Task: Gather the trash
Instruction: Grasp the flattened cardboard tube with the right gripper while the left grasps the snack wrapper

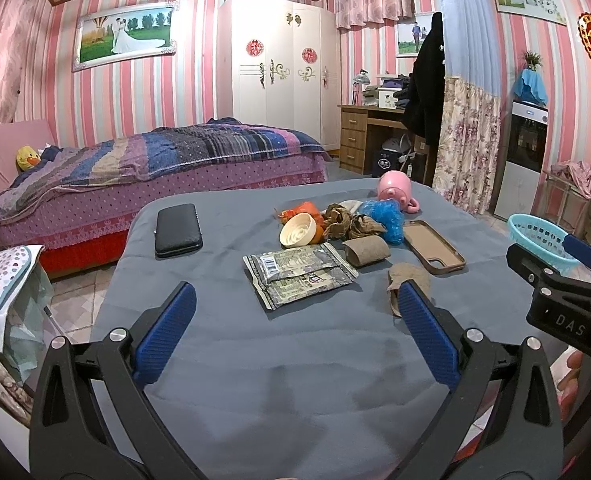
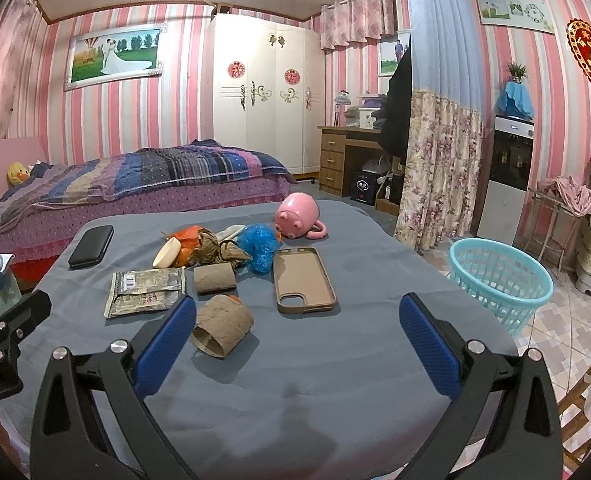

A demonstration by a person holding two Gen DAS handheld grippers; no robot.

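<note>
Both the left gripper (image 1: 295, 320) and the right gripper (image 2: 297, 330) hang empty above the near edge of the table (image 2: 335, 380), fingers wide apart. The nearest cardboard tube (image 2: 222, 330) lies on its side just ahead of the right gripper's left finger, its open end towards the near edge, long axis slanting left. It looks light and crushable — best pinched gently across its flattened sides, then carried to the basket (image 2: 499, 280) off the right edge.
</note>
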